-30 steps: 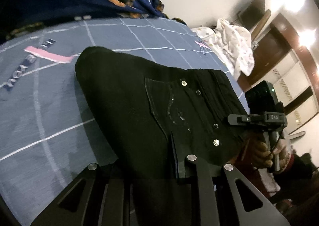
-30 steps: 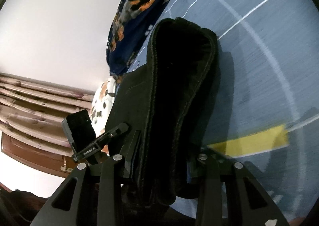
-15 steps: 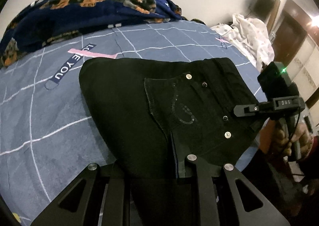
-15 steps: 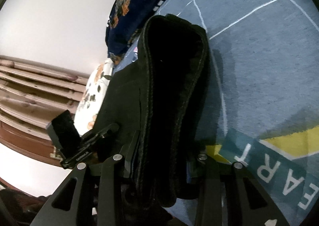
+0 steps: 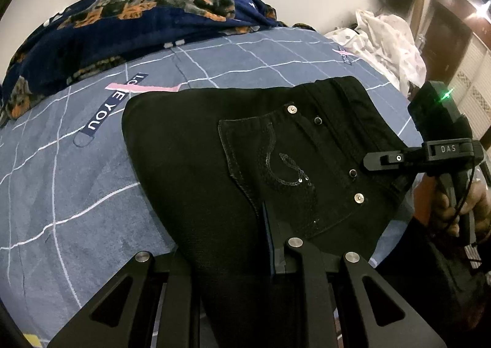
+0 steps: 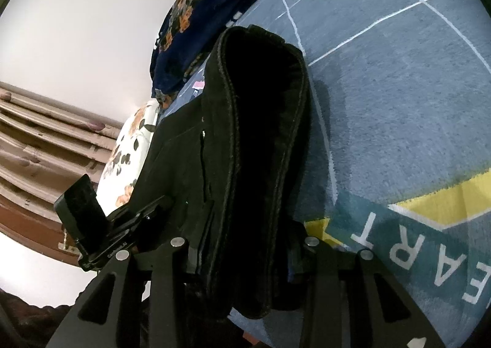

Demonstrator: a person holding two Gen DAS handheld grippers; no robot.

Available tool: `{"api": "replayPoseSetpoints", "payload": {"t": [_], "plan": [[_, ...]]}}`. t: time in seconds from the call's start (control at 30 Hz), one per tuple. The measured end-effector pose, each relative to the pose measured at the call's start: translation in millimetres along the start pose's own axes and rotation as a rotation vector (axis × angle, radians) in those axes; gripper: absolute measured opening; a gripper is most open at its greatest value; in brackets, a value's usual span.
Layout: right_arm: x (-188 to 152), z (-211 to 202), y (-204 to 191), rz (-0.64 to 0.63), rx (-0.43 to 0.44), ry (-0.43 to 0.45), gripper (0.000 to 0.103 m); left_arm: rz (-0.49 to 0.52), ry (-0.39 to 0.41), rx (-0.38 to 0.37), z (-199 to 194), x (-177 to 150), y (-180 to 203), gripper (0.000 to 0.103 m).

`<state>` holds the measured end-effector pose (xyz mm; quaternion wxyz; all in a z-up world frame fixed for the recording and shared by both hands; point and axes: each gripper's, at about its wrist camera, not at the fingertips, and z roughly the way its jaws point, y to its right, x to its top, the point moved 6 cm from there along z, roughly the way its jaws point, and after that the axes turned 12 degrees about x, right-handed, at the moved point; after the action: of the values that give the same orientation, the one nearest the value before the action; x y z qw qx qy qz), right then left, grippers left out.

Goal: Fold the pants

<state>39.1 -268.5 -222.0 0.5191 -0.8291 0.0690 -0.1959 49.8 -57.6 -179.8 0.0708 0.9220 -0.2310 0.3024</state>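
A dark floral blanket (image 5: 129, 20) fills the upper left, white clothes (image 5: 389, 38) the upper right. The black pants (image 5: 245, 164) lie mid-frame on the blue bed (image 5: 61, 194). The left gripper (image 5: 236, 259), angled down, pinches their near edge. The right gripper (image 6: 245, 250) clamps a thick fold, its hand (image 5: 460, 210) at right.
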Motion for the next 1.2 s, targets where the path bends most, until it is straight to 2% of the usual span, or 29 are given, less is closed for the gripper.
{"api": "replayPoseSetpoints", "payload": {"t": [0.4,0.83,1.2], "plan": [[0.1,-0.1,1.3,0.017,-0.005,0.010,0.036,0.029,-0.001,0.026,1.8,-2.3,2.1,0.019],[4.8,2.6,-1.8,0.040,-0.018,-0.011,0.044,0.063,0.003,0.058,2.9,-4.0,4.8,0.021],[5.5,4.2,-2.1,0.042,-0.028,-0.027,0.039,0.066,0.005,0.062,2.6,-3.9,5.4,0.021]]}}
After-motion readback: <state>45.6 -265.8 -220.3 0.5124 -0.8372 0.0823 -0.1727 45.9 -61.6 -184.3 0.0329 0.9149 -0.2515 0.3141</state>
